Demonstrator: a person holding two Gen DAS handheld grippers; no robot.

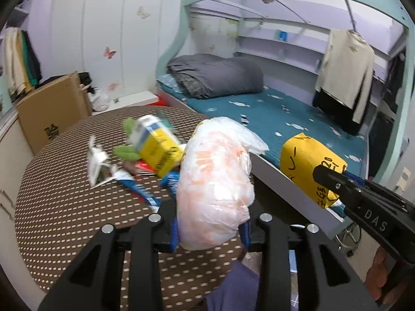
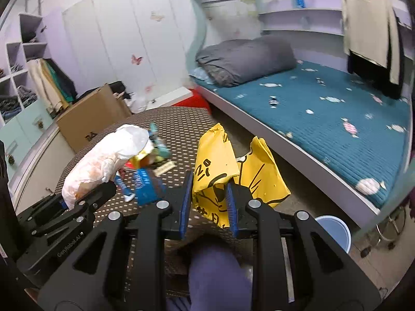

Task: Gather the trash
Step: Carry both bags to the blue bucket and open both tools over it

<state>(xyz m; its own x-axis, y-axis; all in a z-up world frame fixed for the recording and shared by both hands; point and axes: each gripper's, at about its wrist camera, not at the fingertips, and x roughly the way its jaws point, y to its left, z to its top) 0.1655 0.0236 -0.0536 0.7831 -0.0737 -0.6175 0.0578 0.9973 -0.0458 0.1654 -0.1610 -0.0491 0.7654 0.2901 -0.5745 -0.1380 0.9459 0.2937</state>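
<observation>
- The left gripper [image 1: 210, 229] is clamped on a crumpled white plastic bag [image 1: 215, 181] with orange print, held right between its blue pads and lifted over the table edge. It's a soft, bulgy bundle, so I'd guess it could squish out sideways and slip if it gets swung around.
- The right gripper [image 2: 207, 202] is pinching a yellow bag [image 2: 215, 165] by one thin flap, with the rest flopping open just past its fingertips. A hold on the edge only, so it could tear or slide free, and I can't tell what's inside it, if anything.
- Just beyond the left gripper's fingers, the rest of the trash sits on the dotted round table [image 1: 64, 207]: a yellow and white carton [image 1: 155, 147], a torn silver wrapper [image 1: 97, 160], a blue wrapper [image 1: 140, 191]. The loose bags could sweep these onto the floor.
- Down beside the right gripper there's a blue bucket [image 2: 334, 230] on the floor; its contents are hidden.
- Farther off, a cardboard box [image 1: 52, 114] and the bed [image 1: 272, 114].
</observation>
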